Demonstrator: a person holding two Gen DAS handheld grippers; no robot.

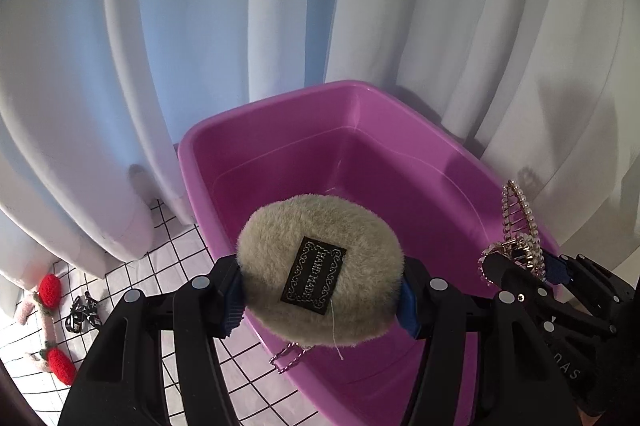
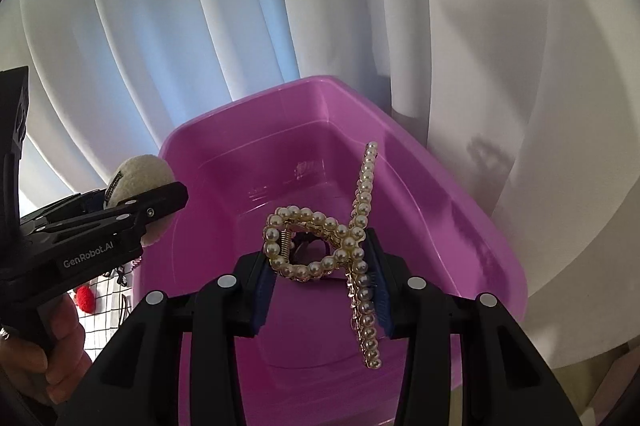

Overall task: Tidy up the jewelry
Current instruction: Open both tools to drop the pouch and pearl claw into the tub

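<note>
My left gripper [image 1: 320, 296] is shut on a round beige fuzzy pouch [image 1: 320, 266] with a black "HAND MADE" label; a small bead chain [image 1: 285, 356] hangs beneath it. It hovers over the near left rim of a pink plastic bin [image 1: 360, 153]. My right gripper [image 2: 320, 286] is shut on a gold pearl hair claw clip [image 2: 352, 246], held above the pink bin [image 2: 460, 226]. The bin's visible floor looks bare. The right gripper with its clip [image 1: 520, 238] shows at the right of the left wrist view. The left gripper [image 2: 132, 209] and pouch [image 2: 140, 169] appear at the left of the right wrist view.
White curtains [image 1: 240, 25] hang right behind the bin. On the checked white cloth [image 1: 168, 258] to the left lie red knitted strawberry pieces [image 1: 50, 290] and a small black clip [image 1: 82, 314]. A hand [image 2: 52, 354] holds the left gripper's handle.
</note>
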